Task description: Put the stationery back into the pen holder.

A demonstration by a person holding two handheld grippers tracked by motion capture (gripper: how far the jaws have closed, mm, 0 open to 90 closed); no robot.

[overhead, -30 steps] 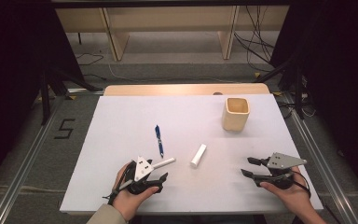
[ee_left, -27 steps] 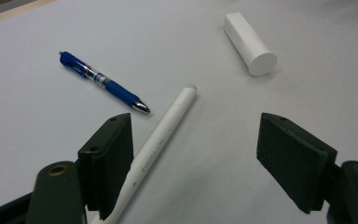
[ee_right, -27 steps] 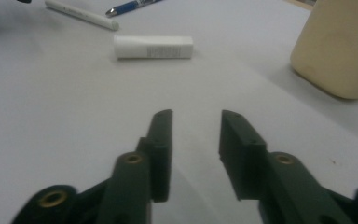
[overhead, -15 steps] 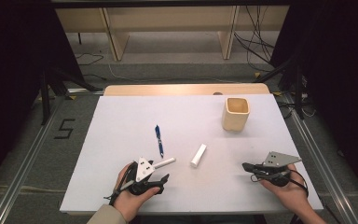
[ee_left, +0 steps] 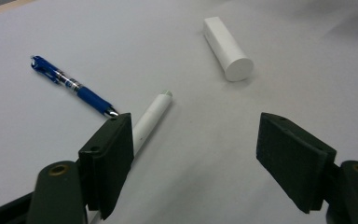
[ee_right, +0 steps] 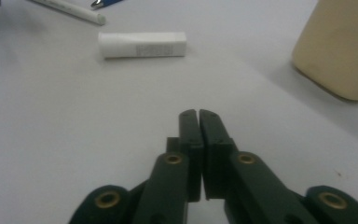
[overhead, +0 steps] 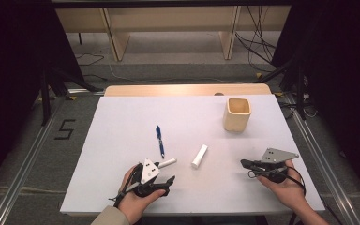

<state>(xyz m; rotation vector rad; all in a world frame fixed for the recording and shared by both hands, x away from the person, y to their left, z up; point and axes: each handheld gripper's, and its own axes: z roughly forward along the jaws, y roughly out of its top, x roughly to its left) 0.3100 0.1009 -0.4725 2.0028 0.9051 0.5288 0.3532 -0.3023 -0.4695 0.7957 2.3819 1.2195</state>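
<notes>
A blue pen (overhead: 160, 140) (ee_left: 74, 87), a thin white pen (overhead: 167, 163) (ee_left: 151, 116) and a short white cylinder (overhead: 199, 156) (ee_left: 226, 47) (ee_right: 142, 44) lie on the white table (overhead: 122, 122). A beige cup (overhead: 237, 114) (ee_right: 342, 46) stands upright at the back right. My left gripper (overhead: 165, 172) (ee_left: 196, 128) rests near the front edge, open, with its left jaw beside the white pen's near end and nothing between the jaws. My right gripper (overhead: 243, 162) (ee_right: 199, 114) sits at the front right, pointing left toward the cylinder, shut on nothing.
A strip of bare wood (overhead: 187, 90) runs along the table's back edge. Metal rails (overhead: 23, 164) flank the table on the floor. Wooden furniture legs and cables (overhead: 258, 44) lie beyond the table.
The right gripper's jaws, apart a second ago, have come together with nothing between them. The left gripper and the objects have stayed put.
</notes>
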